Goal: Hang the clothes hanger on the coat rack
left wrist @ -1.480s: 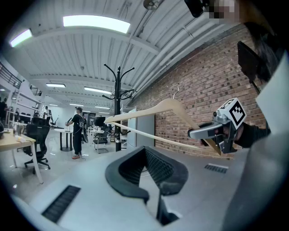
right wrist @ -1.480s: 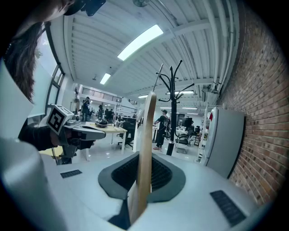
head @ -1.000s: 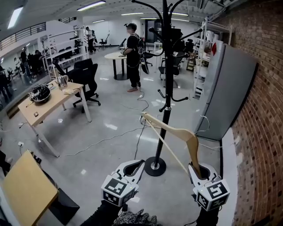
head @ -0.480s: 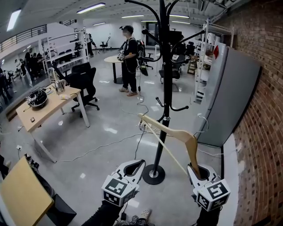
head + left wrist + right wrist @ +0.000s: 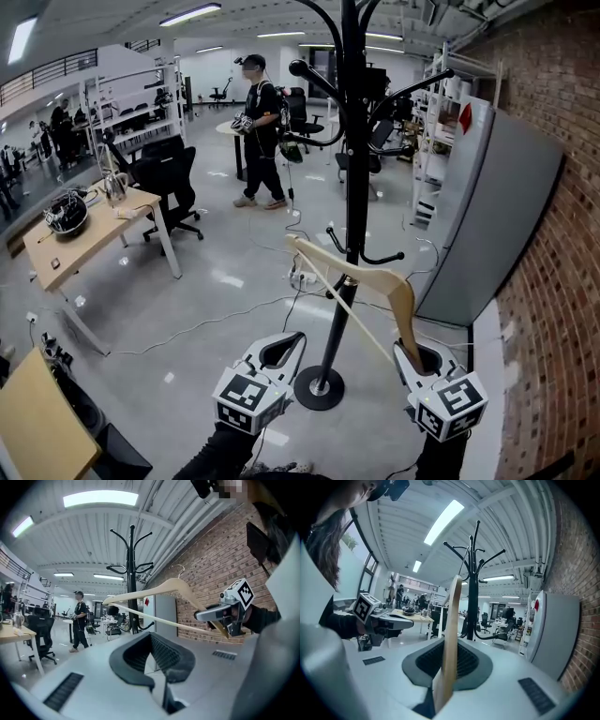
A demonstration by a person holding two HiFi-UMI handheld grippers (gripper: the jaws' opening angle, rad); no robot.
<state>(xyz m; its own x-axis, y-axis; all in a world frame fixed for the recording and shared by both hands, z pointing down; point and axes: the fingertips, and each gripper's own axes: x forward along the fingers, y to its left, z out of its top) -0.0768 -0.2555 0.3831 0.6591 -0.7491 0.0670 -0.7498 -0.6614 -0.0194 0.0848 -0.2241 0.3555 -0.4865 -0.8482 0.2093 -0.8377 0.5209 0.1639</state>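
Note:
The black coat rack (image 5: 354, 141) stands on a round base (image 5: 319, 387) just ahead, its curved hooks reaching out at the top (image 5: 132, 571) (image 5: 472, 585). A pale wooden clothes hanger (image 5: 361, 281) slants up and to the left, right in front of the pole. My right gripper (image 5: 409, 352) is shut on its lower arm end (image 5: 451, 634). The hanger's metal hook (image 5: 177, 569) points upward. My left gripper (image 5: 296, 339) sits at the lower left of the rack base, shut with nothing between its pads (image 5: 152, 641).
A grey cabinet (image 5: 478, 216) and a brick wall (image 5: 562, 187) close off the right. At the left are a wooden desk (image 5: 84, 234) and an office chair (image 5: 169, 178). A person (image 5: 258, 131) stands further back. Cables (image 5: 216, 319) trail over the floor.
Both grippers and the hanger have moved forward toward the coat rack, which now looms nearer. The person in the background has walked to the left.

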